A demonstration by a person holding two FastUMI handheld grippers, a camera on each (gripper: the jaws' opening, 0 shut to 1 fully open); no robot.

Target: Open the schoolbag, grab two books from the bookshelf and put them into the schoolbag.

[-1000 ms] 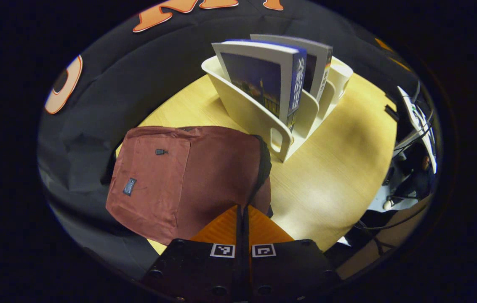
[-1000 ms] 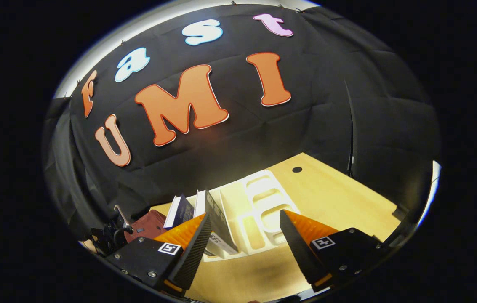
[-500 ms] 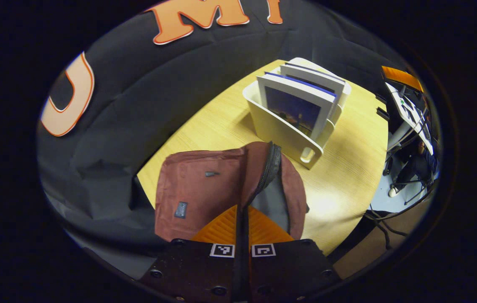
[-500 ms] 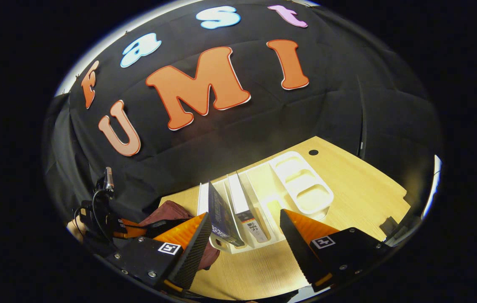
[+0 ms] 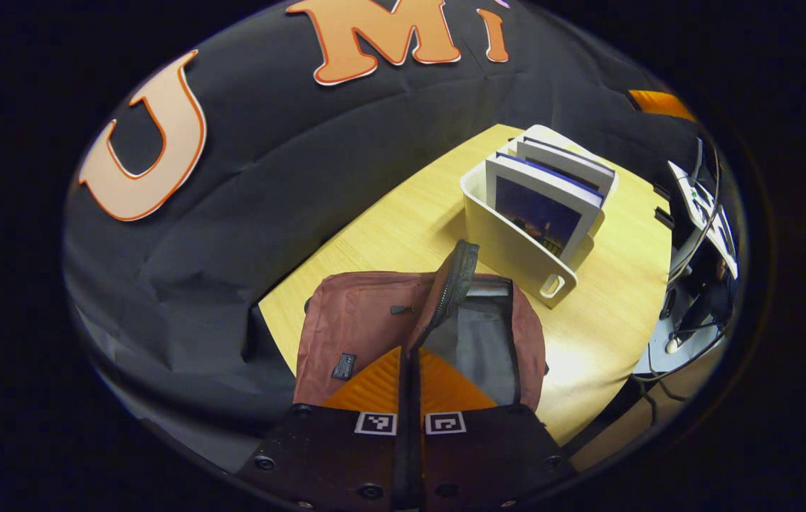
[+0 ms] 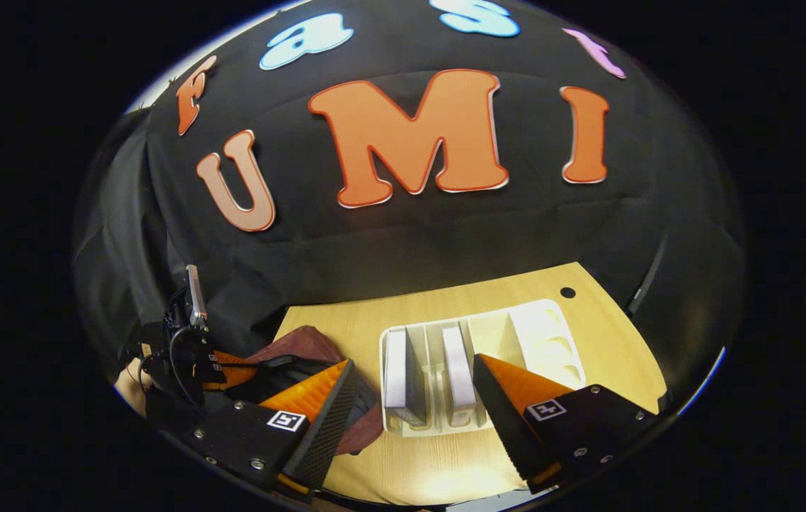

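left tongs closed on bag zipper edge, flap lifted, bag on surface. right tongs wide apart, holding nothing, above two books upright in shelf beside bag.

Maroon schoolbag lies unzipped, grey lining showing, just beside the white bookshelf, where two books stand upright.

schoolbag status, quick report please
Left gripper shut on the schoolbag flap, bag mouth gaping. Right gripper open above the bookshelf, both books standing in their slots. Nothing between shelf and bag.
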